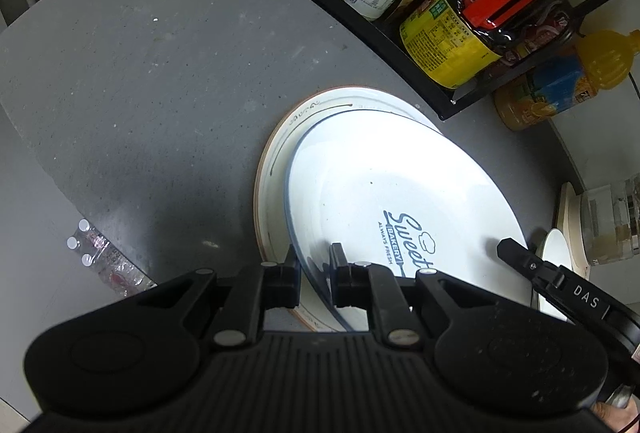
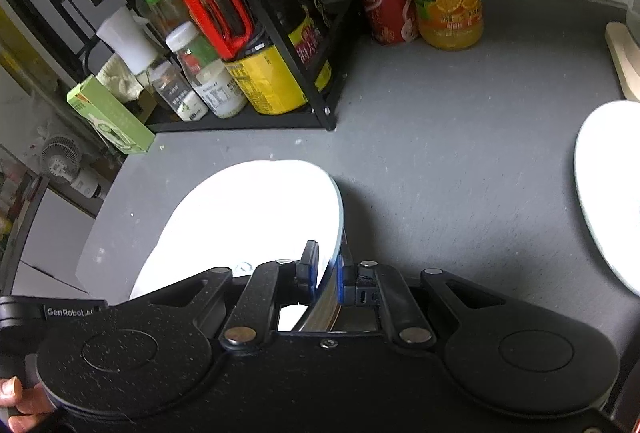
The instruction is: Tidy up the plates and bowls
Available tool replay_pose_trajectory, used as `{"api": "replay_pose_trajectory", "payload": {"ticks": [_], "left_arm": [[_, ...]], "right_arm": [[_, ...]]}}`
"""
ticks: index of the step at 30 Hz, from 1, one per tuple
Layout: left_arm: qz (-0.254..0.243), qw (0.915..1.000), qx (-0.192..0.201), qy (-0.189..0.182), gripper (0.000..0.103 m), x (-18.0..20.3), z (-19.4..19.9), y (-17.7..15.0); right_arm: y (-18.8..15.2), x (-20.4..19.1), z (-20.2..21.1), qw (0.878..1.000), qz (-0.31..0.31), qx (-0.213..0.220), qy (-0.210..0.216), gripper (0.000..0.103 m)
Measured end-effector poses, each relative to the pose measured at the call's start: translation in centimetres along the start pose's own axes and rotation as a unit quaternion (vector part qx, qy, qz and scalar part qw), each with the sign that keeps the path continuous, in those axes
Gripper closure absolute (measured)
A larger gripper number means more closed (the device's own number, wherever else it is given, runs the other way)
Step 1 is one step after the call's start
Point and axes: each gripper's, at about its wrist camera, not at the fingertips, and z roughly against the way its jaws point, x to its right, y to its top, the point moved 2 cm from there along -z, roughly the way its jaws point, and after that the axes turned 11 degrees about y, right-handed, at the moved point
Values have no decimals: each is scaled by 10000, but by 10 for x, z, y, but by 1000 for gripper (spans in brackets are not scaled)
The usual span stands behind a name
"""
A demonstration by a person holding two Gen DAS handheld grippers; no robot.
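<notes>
Both tongs gripped one white round plate with blue "Sweet Bakery" lettering (image 1: 384, 201).
Left tongs (image 1: 314, 257) and right tongs (image 2: 328, 265) pinched its rim, tilted over the brown-rimmed white plate (image 1: 280, 149); next, probably lowering it flat.

plate A: white Sweet Bakery plate (image 1: 400, 193), blue rim, tilted, overlapping plate B toward 4 o'clock | plate B: white brown-rimmed plate (image 1: 280, 145), flat on grey tabletop (image 1: 140, 93) | plate C: white plate (image 2: 608, 193), 3 o'clock, well apart
</notes>
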Motion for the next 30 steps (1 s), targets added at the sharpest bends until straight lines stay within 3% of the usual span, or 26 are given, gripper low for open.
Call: {"api": "replay_pose_trajectory", "payload": {"ticks": [11,20,27,30], "left_arm": [[-2,9998,-132,174,90,1,-18,7],[-230,9983,-528,93,90,0,-16,14],[-348,9978,-517,219,88,0,1,17],[-518,9974,-244,446,87,0,11,22]], "right_arm": [[-10,9,-14,9997,-129,-175,-87,95],[-8,13,-18,9993,-291,-213,-49,94],[-10,14,-22,9993,-300,-208,-51,94],[-11,14,-24,9992,-289,-255,-87,93]]}}
